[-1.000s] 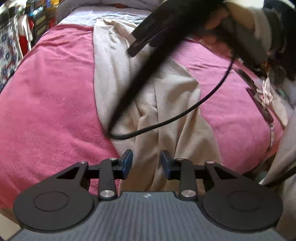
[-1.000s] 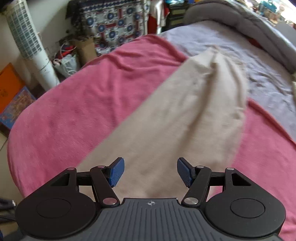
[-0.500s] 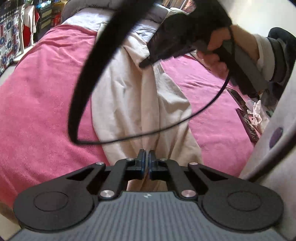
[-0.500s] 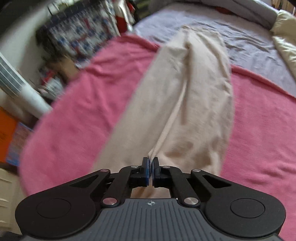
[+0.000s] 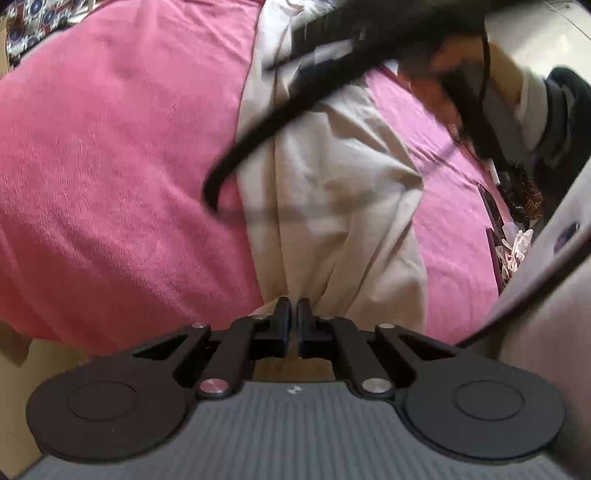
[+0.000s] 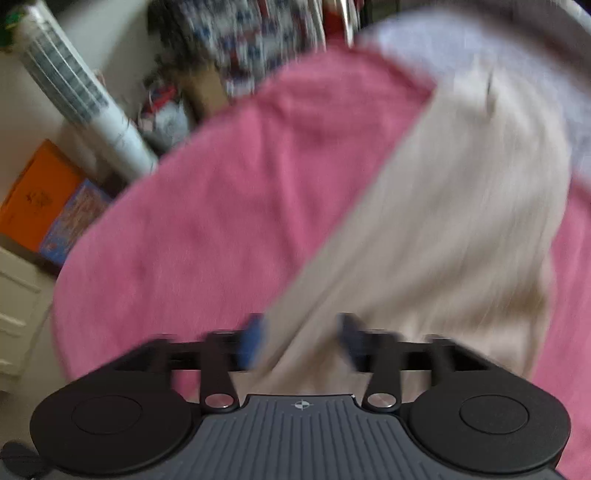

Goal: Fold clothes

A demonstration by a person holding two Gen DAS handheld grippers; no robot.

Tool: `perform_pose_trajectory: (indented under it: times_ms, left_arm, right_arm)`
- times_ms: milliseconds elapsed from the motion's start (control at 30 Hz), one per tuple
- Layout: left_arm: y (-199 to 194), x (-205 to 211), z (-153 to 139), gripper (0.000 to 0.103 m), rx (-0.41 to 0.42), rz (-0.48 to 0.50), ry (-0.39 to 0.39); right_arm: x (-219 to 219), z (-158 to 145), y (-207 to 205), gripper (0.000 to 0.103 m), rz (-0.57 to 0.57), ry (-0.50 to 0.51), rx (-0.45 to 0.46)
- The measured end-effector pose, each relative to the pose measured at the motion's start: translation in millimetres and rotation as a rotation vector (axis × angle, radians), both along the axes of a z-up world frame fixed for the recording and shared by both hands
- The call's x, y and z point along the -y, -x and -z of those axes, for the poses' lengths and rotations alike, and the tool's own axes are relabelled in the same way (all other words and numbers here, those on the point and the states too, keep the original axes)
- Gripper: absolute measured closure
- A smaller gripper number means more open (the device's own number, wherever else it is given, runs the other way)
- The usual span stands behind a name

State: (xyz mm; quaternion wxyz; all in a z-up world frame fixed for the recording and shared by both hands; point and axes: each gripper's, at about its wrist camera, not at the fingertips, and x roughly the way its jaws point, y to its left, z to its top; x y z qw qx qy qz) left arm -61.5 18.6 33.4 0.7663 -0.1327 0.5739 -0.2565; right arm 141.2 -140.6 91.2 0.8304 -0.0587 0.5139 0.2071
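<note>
A long beige garment lies lengthwise on a pink blanket. My left gripper is shut at the garment's near edge, and folds of the cloth run together into its tips. The right gripper's black body, held by a hand, hovers over the far part of the garment. In the blurred right wrist view the right gripper has its jaws opening, blue pads apart above the garment's left edge and not pressing on it. The pink blanket lies to the left of it.
A black strap and cable swing across the left wrist view above the cloth. Small clutter lies at the bed's right side. Beyond the bed stand a white tower fan and an orange box. A lilac sheet covers the far end.
The left jaws went from apart to shut at the garment's near edge, and the view rolled. The right jaws shut at the cloth, then came apart again as the gripper swung sideways.
</note>
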Motion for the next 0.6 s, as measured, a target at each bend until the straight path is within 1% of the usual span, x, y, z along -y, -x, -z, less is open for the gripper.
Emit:
perform_pose_trajectory:
  times_ms: [100, 133, 200, 233, 267, 300, 400, 500, 533, 567, 600]
  left_arm:
    - [-3, 0, 6, 0.103, -0.023, -0.009, 0.008]
    - [-4, 0, 8, 0.103, -0.030, -0.013, 0.014]
    - [-7, -1, 13, 0.102, -0.044, -0.020, 0.024]
    - [-9, -1, 15, 0.102, -0.051, -0.024, 0.029]
    - [-10, -1, 18, 0.101, -0.060, -0.027, 0.034]
    - [-13, -1, 21, 0.099, -0.068, -0.030, 0.036]
    - [-15, 1, 26, 0.098, -0.084, -0.024, 0.037]
    - [-19, -2, 31, 0.096, -0.114, -0.034, 0.058]
    - [-21, -3, 32, 0.096, -0.122, -0.036, 0.063]
    - [-23, -4, 32, 0.095, -0.130, -0.036, 0.067]
    - [-24, -4, 33, 0.095, -0.136, -0.033, 0.069]
  right_arm:
    - [2, -7, -51, 0.038, 0.045, 0.132, 0.185]
    - [5, -6, -73, 0.040, 0.070, 0.166, 0.235]
    - [12, -1, -126, 0.048, 0.132, 0.222, 0.311]
    - [14, 5, -152, 0.058, 0.163, 0.248, 0.329]
    - [16, 12, -177, 0.063, 0.192, 0.273, 0.344]
    - [19, 18, -200, 0.063, 0.220, 0.302, 0.351]
    - [26, 37, -263, 0.063, 0.299, 0.385, 0.354]
    - [38, 54, -294, 0.063, 0.351, 0.390, 0.317]
    - [41, 60, -301, 0.061, 0.357, 0.386, 0.303]
    - [44, 65, -308, 0.056, 0.358, 0.381, 0.289]
    - [47, 68, -311, 0.055, 0.361, 0.370, 0.284]
